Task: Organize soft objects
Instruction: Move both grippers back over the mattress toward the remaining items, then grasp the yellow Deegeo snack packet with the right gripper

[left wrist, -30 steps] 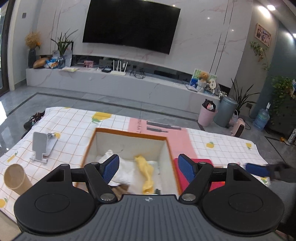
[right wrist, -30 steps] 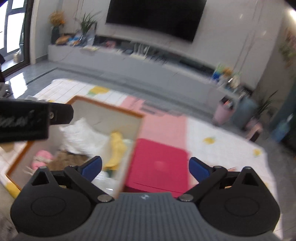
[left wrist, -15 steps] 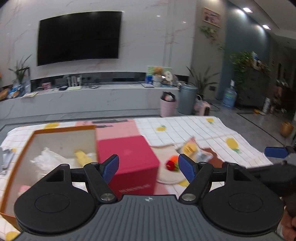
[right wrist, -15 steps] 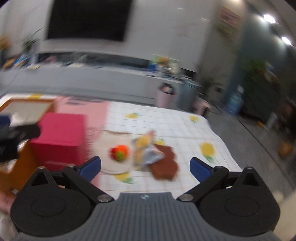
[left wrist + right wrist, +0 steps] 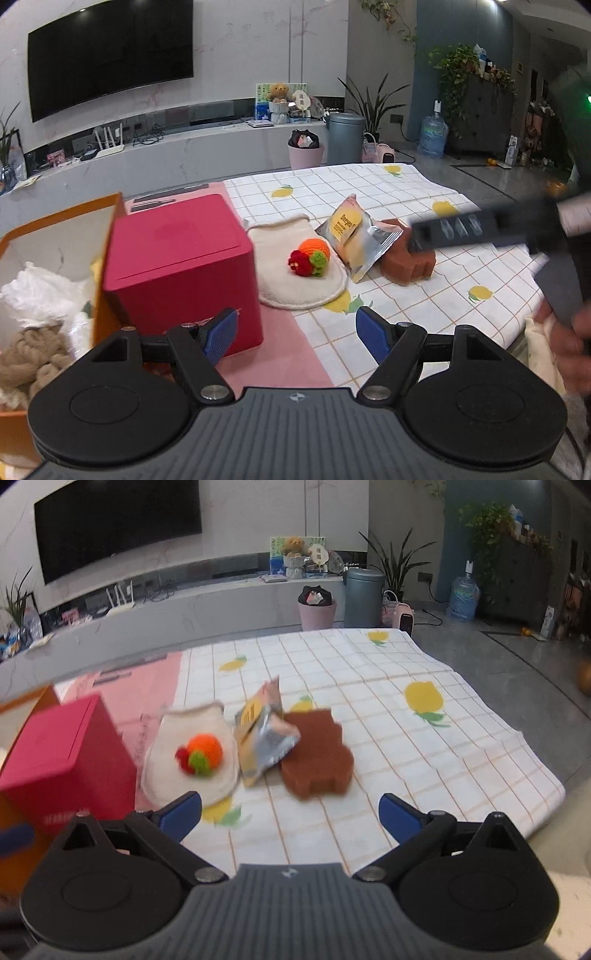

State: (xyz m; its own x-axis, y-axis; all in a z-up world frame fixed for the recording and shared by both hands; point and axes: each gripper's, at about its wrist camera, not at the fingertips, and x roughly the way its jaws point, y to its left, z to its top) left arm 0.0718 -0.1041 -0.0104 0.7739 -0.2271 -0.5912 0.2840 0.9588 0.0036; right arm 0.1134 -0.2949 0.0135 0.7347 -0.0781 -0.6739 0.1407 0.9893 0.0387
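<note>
A living room with a wall-mounted television (image 5: 110, 55) lies behind a table under a checked cloth with lemon prints (image 5: 424, 306) and a pink panel. From my left wrist camera, the left gripper (image 5: 295, 334) has its blue pads spread wide with nothing between them, only cloth below. At ten o'clock from it stands a closed red box (image 5: 177, 269), touching the orange-walled box (image 5: 66, 218) at nine o'clock, which holds white crumpled material (image 5: 33, 295) and a beige knitted piece (image 5: 26, 362). At twelve o'clock lies a cream mitt (image 5: 295, 273) with an orange, red and green crocheted ball (image 5: 310, 258) resting on it. Just beside the mitt, at one o'clock, a silver and yellow snack pouch (image 5: 354, 240) leans against a brown bear-shaped sponge (image 5: 410, 258). My right wrist camera shows the right gripper (image 5: 290, 812) likewise wide apart and empty, hovering over the cloth with the sponge (image 5: 317, 753) at twelve o'clock, the pouch (image 5: 262, 738) and the ball (image 5: 201, 755) at eleven. A hand (image 5: 569, 339) shows at the left view's three o'clock edge.
</note>
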